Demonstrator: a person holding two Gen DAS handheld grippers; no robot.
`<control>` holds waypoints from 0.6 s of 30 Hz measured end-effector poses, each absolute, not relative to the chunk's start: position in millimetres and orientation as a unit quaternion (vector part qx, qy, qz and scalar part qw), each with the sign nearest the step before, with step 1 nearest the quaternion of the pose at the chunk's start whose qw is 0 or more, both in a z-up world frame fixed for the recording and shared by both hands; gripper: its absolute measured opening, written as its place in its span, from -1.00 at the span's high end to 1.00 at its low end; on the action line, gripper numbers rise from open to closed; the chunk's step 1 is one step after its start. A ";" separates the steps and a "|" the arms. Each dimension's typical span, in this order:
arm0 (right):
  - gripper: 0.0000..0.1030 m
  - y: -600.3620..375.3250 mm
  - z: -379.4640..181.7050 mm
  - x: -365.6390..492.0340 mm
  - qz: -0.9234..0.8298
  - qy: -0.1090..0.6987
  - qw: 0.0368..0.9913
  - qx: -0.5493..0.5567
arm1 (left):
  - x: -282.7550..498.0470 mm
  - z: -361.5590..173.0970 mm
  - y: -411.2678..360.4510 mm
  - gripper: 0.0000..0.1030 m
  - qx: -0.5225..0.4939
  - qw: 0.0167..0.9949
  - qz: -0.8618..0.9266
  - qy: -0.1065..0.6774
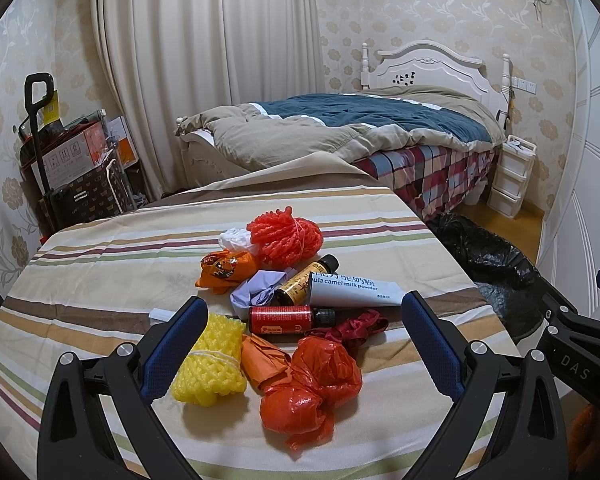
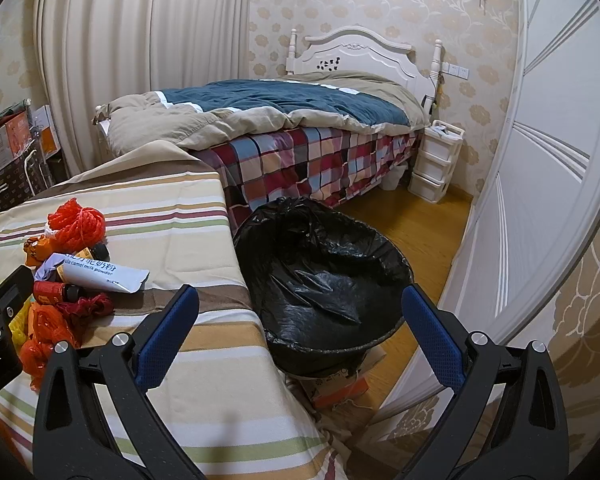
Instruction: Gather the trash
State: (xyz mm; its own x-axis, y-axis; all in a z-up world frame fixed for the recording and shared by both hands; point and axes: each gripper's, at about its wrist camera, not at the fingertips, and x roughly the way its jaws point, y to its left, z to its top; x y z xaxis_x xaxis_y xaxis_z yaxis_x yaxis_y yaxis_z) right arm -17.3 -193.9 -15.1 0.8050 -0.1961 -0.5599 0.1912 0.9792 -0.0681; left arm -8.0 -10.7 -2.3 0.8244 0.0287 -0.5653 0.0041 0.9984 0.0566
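Striped tablecloth-covered table (image 1: 100, 264) fills my left wrist view; the bed with teal-and-tan quilt (image 1: 340, 128) stands behind it. Black-lined round trash bin (image 2: 324, 276) sits on the floor just beside the table's right edge — only the right wrist view shows its open mouth.

Trash pile at mid-table: orange knotted plastic bag (image 1: 312, 392), yellow foam fruit net (image 1: 210, 364), red foam net (image 1: 286, 238), white camel-milk-powder sachet (image 1: 352, 290), small red-labelled bottle (image 1: 288, 319).

Left gripper (image 1: 300, 360) — fingers spread wide, bag and yellow net between them, untouched. Right gripper (image 2: 300, 344) spread wide, empty, over table edge and bin.
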 end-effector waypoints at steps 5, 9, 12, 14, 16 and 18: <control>-0.92 -194.1 -15.6 -17.5 -0.102 0.295 0.950 -0.004 | -8.0 -2.8 -10.5 -0.88 0.027 0.954 0.007 0.297; -0.92 -194.2 -16.2 -17.5 -0.102 0.296 0.950 -0.004 | -7.9 -2.4 -10.5 -0.88 0.028 0.955 0.006 0.297; -0.92 -194.2 -16.6 -17.5 -0.102 0.296 0.950 -0.004 | -7.9 -2.3 -10.6 -0.88 0.028 0.955 0.006 0.297; -0.92 -194.4 -16.7 -17.5 -0.103 0.296 0.950 -0.004 | -7.9 -2.4 -10.6 -0.88 0.028 0.954 0.006 0.297; -0.92 -194.4 -16.7 -17.6 -0.102 0.296 0.950 -0.004 | -7.9 -2.6 -10.5 -0.88 0.028 0.954 0.007 0.297; -0.92 -194.6 -16.9 -17.6 -0.102 0.296 0.950 -0.004 | -7.9 -3.1 -10.5 -0.88 0.028 0.954 0.007 0.298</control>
